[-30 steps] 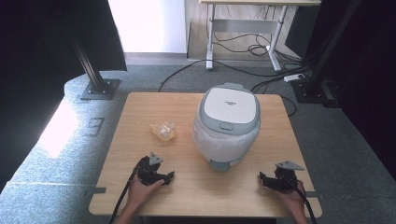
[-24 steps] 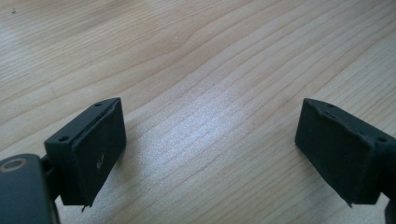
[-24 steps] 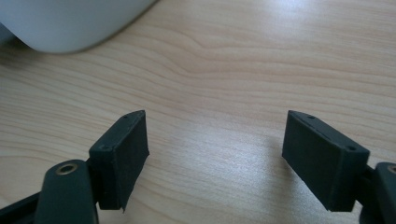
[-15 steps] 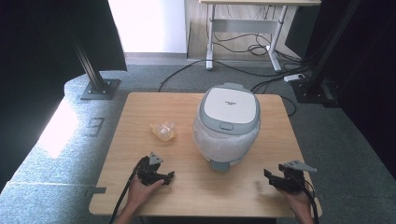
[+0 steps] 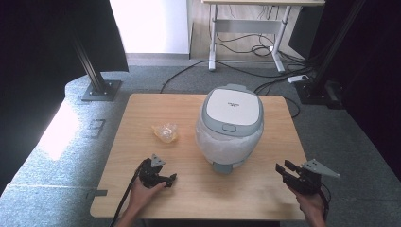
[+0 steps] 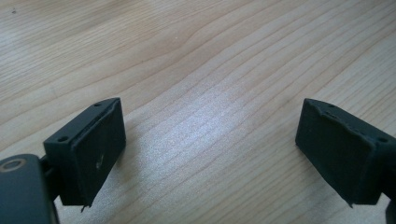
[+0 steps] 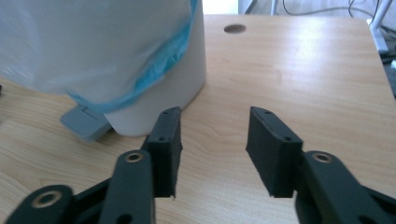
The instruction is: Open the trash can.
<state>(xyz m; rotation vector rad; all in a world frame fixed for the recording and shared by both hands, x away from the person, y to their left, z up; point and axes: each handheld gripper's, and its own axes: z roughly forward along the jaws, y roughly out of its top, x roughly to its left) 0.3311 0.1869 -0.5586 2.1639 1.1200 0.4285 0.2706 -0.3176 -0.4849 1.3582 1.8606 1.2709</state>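
- While both hands rest at the near edge of the wooden table (image 5: 142,109), a white bin (image 5: 231,126) with a grey lid stands upright near the middle, slightly to the right.
- The bin has a pale plastic liner (image 7: 93,51) bunched around its body, with a blue edge showing in the right gripper view, and a grey pedal (image 7: 84,122) sticks out at its near foot.
- A small crumpled piece of clear, yellowish wrapping (image 5: 165,132) lies on the table to the left of the bin, apart from it.
- The left gripper (image 5: 163,179) sits low over the near left part of the table, held by a hand (image 5: 140,194); in its own view the jaws stand wide apart with nothing but bare wood between them.
- The right gripper (image 5: 285,169) is at the near right corner, held by the other hand (image 5: 309,201), a grey three-cornered plate (image 5: 320,167) on top.
- In the right gripper view its jaws are released, parted over bare wood, pointing just right of the bin's base and clear of it.
- A round hole (image 7: 234,29) shows in the tabletop far behind the bin.
- Beyond the table, cables (image 5: 246,47) trail across the grey floor under a desk frame.
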